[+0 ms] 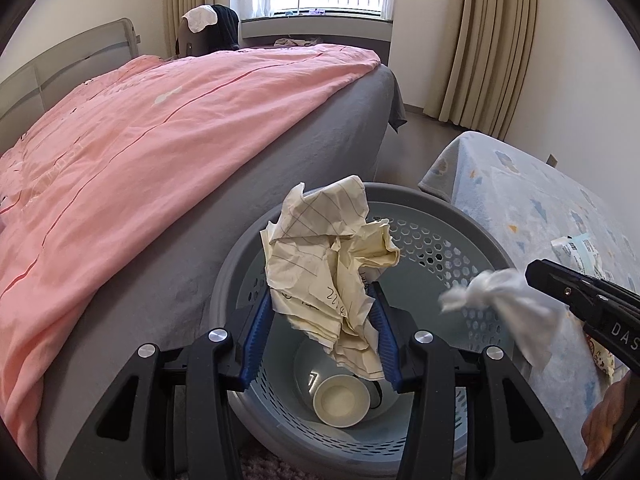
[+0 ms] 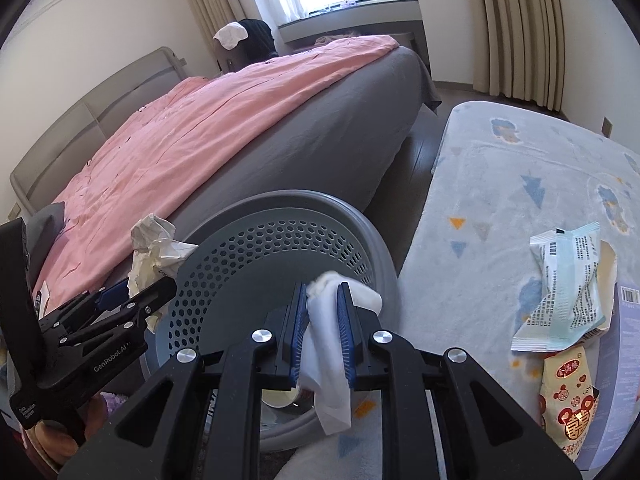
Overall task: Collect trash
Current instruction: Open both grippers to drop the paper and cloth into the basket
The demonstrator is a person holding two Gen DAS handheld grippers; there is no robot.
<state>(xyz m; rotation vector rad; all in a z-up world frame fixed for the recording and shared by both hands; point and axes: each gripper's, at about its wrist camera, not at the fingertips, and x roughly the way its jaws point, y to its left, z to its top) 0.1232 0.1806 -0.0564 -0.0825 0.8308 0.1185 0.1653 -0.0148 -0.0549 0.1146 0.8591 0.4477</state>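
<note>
My left gripper (image 1: 322, 300) is shut on a crumpled sheet of lined cream paper (image 1: 320, 256), held over the mouth of a round grey bin (image 1: 440, 208) with a perforated pale-blue wall. A small white bowl (image 1: 341, 400) lies at the bin's bottom. My right gripper (image 2: 322, 304) is shut on a white tissue (image 2: 324, 360) above the bin's right rim (image 2: 320, 200). In the left wrist view the right gripper (image 1: 536, 274) comes in from the right with the tissue (image 1: 492, 292) dangling. The left gripper (image 2: 160, 284) and its paper (image 2: 154, 248) show at the left of the right wrist view.
A bed with a pink quilt (image 1: 140, 152) and grey sheet runs along the bin's left side. To the right stands a low surface under a pale-blue patterned cloth (image 2: 500, 200) carrying a green-white wrapper (image 2: 568, 292), a red snack packet (image 2: 568, 400) and a box edge (image 2: 628, 340).
</note>
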